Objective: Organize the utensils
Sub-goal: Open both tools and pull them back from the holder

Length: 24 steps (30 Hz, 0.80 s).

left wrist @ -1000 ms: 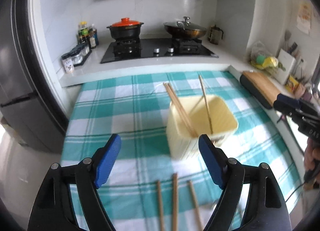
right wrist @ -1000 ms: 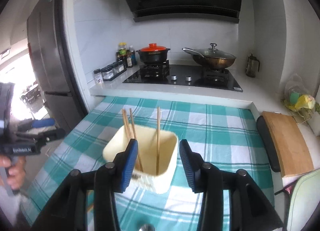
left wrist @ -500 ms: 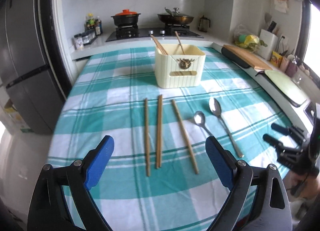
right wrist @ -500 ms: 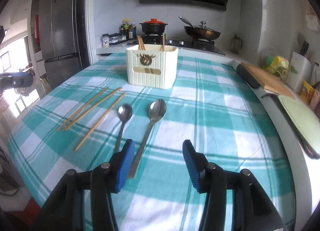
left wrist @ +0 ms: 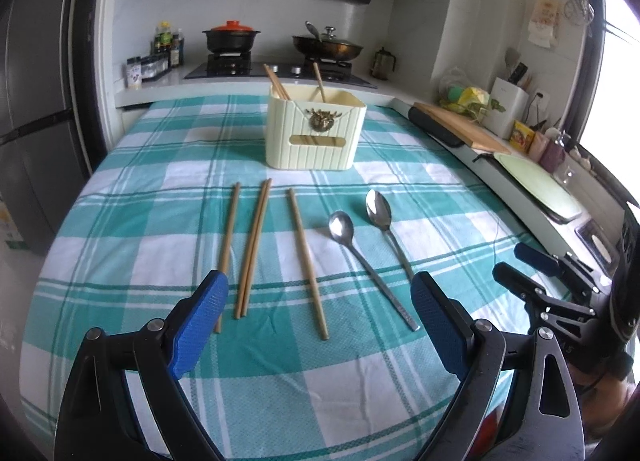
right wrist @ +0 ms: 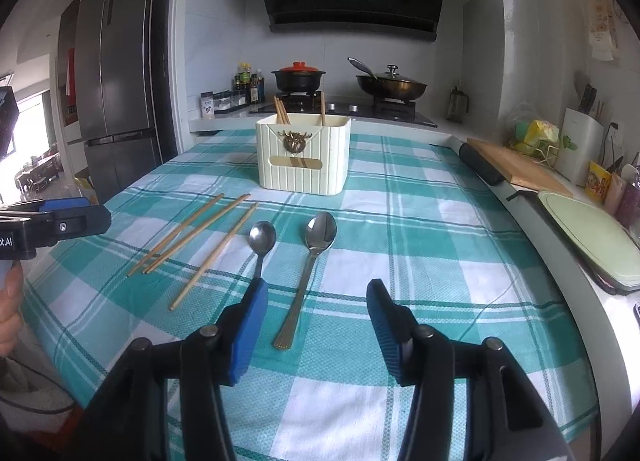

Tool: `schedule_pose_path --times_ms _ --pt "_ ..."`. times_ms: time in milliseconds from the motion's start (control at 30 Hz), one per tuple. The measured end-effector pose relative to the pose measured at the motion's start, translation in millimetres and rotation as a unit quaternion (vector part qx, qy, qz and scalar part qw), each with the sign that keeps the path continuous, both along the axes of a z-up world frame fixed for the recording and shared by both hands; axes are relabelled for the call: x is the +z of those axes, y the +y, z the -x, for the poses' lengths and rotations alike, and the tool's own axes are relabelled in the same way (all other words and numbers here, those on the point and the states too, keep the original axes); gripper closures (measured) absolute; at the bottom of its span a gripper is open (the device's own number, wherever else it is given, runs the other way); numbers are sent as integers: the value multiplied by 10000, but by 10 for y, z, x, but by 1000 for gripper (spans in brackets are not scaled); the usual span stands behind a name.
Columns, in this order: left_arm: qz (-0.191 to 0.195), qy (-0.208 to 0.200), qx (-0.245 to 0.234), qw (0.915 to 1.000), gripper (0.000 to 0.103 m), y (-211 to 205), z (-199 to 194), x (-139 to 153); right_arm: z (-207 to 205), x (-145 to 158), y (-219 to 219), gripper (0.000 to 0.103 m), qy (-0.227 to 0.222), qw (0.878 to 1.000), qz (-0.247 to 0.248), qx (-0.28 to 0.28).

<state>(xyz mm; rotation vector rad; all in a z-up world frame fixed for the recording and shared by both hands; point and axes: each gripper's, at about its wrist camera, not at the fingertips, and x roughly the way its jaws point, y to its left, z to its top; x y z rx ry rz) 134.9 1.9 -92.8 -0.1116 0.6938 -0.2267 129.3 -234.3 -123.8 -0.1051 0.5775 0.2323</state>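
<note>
A cream utensil holder [left wrist: 316,133] [right wrist: 304,157] stands on the checked cloth with a few chopsticks upright in it. In front of it several wooden chopsticks [left wrist: 254,245] [right wrist: 192,233] lie loose. To their right lie a small spoon [left wrist: 342,227] [right wrist: 262,237] and a large spoon [left wrist: 378,209] [right wrist: 320,231]. My left gripper [left wrist: 318,293] hovers wide open above the near ends of the chopsticks, holding nothing. My right gripper [right wrist: 318,293] is open and empty over the large spoon's handle end. Each gripper also shows in the other's view: right gripper [left wrist: 532,273], left gripper [right wrist: 60,217].
Behind the table is a stove counter with a red-lidded pot [left wrist: 232,35] and a lidded pan [left wrist: 328,45]. A wooden cutting board [left wrist: 456,125] and a pale green board [right wrist: 592,233] lie along the right counter. A dark fridge [right wrist: 116,89] stands at the left.
Both grippers have drawn back from over the holder and sunk toward the table's near edge. The loose chopsticks and spoons have come into view. Both jaws stand a little wider.
</note>
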Motion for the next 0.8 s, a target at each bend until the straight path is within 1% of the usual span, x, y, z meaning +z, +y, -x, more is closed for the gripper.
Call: schedule_pose_path --times_ms 133,200,300,433,500,567,667,700,800 --pt "238 182 276 9992 10 119 -8 -132 26 -45 64 50 25 10000 31 62" --pt "221 237 361 9988 10 139 -10 -173 44 -61 81 50 32 9999 49 84" --pt "94 148 452 9988 10 142 20 -177 76 -55 97 50 -21 9999 106 95" --pt "-81 41 485 9988 10 110 53 -157 90 -43 103 50 -57 9999 90 98" --pt "-144 86 474 9987 10 103 55 -171 91 -42 101 50 -56 9999 98 101" --pt "-107 226 416 9988 10 104 41 -195 97 -51 114 50 -46 9999 95 106" --pt "198 393 378 9983 10 156 39 -229 123 -58 125 50 -42 9999 82 121" --pt "244 431 411 9979 10 174 41 -234 134 -54 127 50 -54 9999 86 121" --pt "85 412 507 9978 10 185 71 -208 180 -23 120 50 -135 9998 67 100"
